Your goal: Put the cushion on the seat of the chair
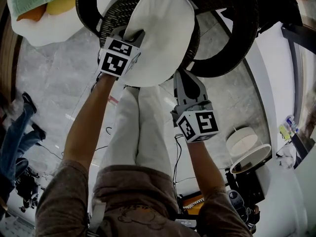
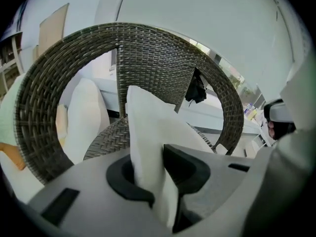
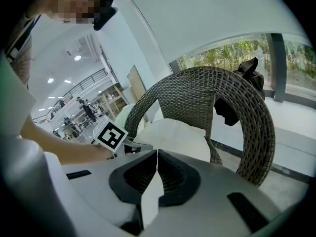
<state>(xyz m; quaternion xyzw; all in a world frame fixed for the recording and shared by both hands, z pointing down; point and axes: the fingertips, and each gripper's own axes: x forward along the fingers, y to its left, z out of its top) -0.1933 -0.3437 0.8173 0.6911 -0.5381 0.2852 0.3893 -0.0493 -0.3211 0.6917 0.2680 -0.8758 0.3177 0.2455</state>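
The white cushion [image 1: 160,33] hangs over the seat [image 2: 104,141] of the round dark wicker chair [image 1: 232,48]; whether it rests on the seat I cannot tell. My left gripper [image 1: 129,34] is shut on the cushion's left edge, and in the left gripper view the white fabric [image 2: 148,147] stands up between the black pads. My right gripper [image 1: 181,75] meets the cushion's near edge from below. Its jaws are closed, with a thin strip of white fabric [image 3: 150,191] caught between them. Ahead of them the cushion [image 3: 173,137] lies in front of the chair back [image 3: 207,93].
A second white cushion [image 2: 86,117] leans inside the chair at the left. A dark bag [image 3: 232,107] hangs on the chair back. A white seat with yellow and green things [image 1: 44,19] stands to the left, a round white lamp [image 1: 242,141] to the right, and a bystander's legs [image 1: 19,132] at the far left.
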